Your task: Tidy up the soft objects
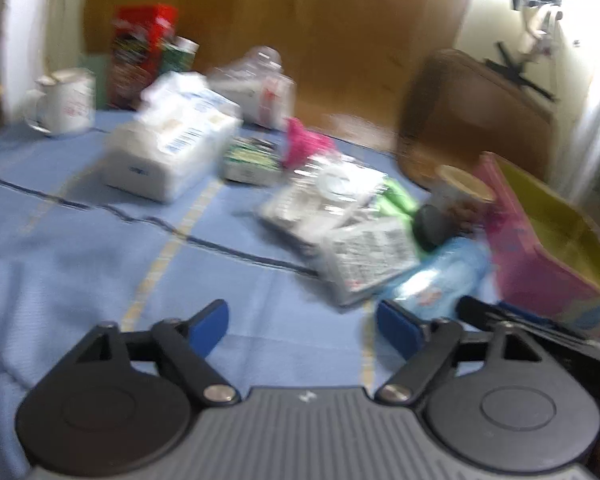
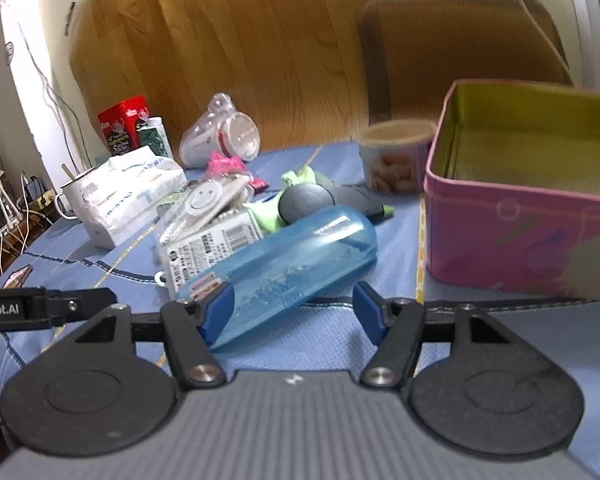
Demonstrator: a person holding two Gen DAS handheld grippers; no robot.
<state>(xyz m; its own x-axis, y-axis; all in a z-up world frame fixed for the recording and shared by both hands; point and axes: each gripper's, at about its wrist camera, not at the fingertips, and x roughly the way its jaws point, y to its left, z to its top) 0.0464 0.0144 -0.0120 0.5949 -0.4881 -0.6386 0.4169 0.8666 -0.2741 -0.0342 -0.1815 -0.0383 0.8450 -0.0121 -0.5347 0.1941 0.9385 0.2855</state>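
A pile of small items lies on the blue cloth: a clear packet with a smiley disc (image 2: 204, 204), a printed white packet (image 2: 208, 252), a green soft item (image 2: 296, 178), a pink fluffy item (image 2: 224, 164) and a blue translucent case (image 2: 284, 260). A white tissue pack (image 1: 168, 148) lies left of the pile. An open pink tin (image 2: 520, 236) stands at the right. My left gripper (image 1: 302, 326) is open and empty above the cloth, short of the pile. My right gripper (image 2: 294, 316) is open, its fingers at either side of the blue case's near end.
A white mug (image 1: 66, 104), a red box (image 1: 140, 52) and a clear plastic jar (image 2: 220, 136) stand at the back. A paper cup (image 2: 392, 156) stands beside the tin. A brown chair (image 1: 476, 120) is behind the table. The left view is motion-blurred.
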